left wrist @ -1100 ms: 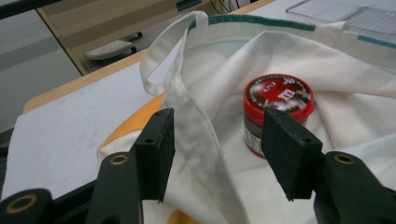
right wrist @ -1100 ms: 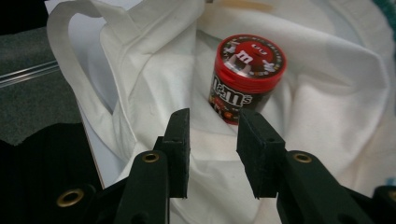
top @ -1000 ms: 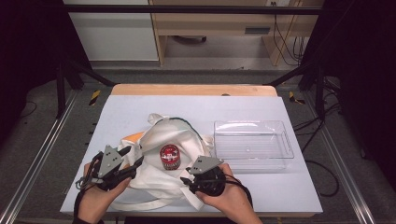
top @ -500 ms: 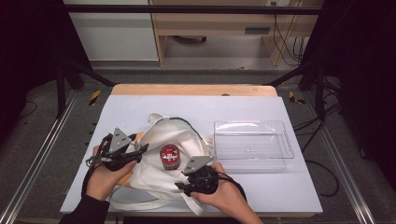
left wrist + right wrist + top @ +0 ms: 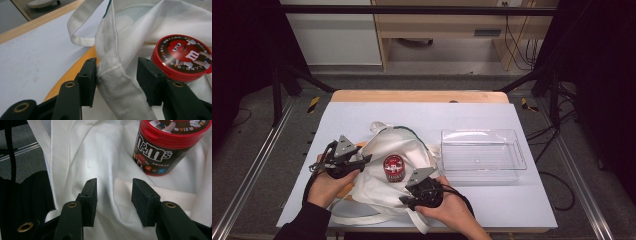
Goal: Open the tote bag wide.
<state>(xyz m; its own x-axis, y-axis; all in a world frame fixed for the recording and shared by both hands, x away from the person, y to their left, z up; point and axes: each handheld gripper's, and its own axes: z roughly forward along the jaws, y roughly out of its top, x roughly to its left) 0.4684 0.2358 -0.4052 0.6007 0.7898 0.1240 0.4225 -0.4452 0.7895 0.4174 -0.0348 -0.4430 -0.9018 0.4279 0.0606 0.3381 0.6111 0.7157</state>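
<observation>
Left gripper (image 5: 364, 160) jaws part open, just been closing, straddling folded hem of white cloth bag (image 5: 117, 75); one pad touches fabric, other stands off. Right gripper (image 5: 404, 201) jaws part open, just been closing, over bag's near edge (image 5: 110, 202), no pinch. Red-lidded candy tub (image 5: 393, 167) upright on bag between grippers. Clear plastic tray (image 5: 517, 150) beside bag on table (image 5: 362, 115)

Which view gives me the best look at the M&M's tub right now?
The right gripper view: the M&M's tub stands upright on the white tote bag, logo and side wall readable. The left gripper view shows mainly its red printed lid, partly behind one jaw. The high view shows it small, between both grippers.
</observation>
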